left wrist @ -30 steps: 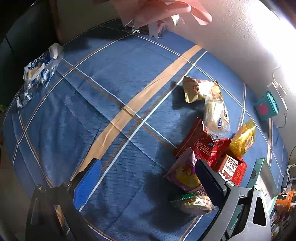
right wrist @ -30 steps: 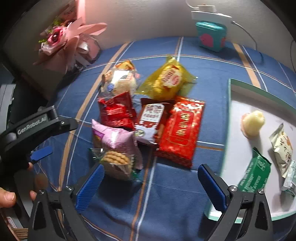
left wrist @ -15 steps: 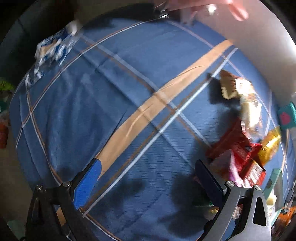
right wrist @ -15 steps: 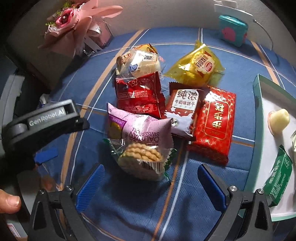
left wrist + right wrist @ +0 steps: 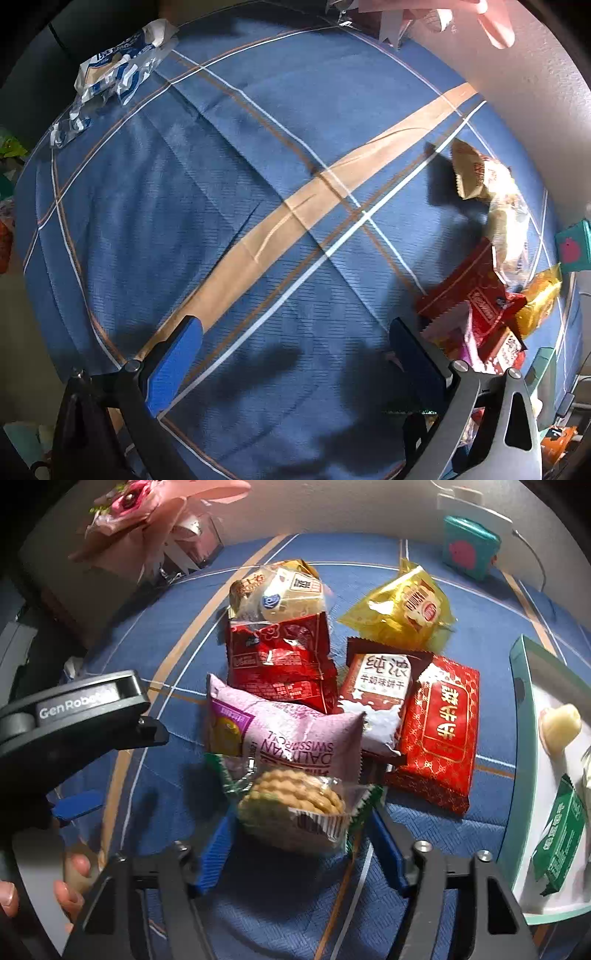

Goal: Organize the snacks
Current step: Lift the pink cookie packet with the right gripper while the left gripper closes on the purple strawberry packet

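Between the right tool's (image 5: 299, 845) just-closing pads, a clear-wrapped ridged biscuit pack (image 5: 295, 810), pinched.

Bare blue cloth (image 5: 229, 206) left of the snack pile (image 5: 332, 686), tray (image 5: 522, 760) walling its right, bouquet (image 5: 155, 520) behind.

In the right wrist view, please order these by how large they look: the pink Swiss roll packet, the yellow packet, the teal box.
Largest to smallest:
1. pink Swiss roll packet
2. yellow packet
3. teal box
The box lies farthest from the camera, so its true size is uncertain.

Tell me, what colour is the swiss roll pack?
Pink swiss roll pack, clearest in the right wrist view.
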Action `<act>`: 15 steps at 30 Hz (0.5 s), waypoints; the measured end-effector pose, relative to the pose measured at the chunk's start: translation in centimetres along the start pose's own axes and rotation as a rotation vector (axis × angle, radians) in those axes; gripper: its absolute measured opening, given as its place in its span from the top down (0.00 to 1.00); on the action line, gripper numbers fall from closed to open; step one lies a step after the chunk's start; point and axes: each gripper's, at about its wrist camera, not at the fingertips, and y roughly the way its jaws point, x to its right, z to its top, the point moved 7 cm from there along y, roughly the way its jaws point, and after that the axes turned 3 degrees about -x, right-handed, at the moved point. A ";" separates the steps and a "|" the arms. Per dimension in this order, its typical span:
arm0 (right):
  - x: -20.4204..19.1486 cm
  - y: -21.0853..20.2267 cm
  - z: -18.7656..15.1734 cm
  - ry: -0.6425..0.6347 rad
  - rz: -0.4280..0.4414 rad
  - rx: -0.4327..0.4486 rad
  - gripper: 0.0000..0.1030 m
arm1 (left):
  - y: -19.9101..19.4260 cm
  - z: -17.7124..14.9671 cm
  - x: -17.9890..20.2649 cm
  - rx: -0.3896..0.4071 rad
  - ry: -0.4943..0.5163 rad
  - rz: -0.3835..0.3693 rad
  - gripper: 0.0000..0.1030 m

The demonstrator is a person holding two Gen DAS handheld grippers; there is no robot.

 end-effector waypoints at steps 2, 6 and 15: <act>0.8 -0.2 0.1 0.017 0.018 -0.005 0.42 | -0.3 0.1 0.5 0.003 0.004 -0.015 0.02; 1.3 -0.2 -0.2 0.037 0.028 -0.025 0.44 | -1.2 0.5 1.7 0.011 0.015 -0.051 0.02; 4.0 -1.0 -0.4 0.133 0.041 -0.047 0.45 | -3.0 0.8 4.6 0.032 0.071 -0.100 0.02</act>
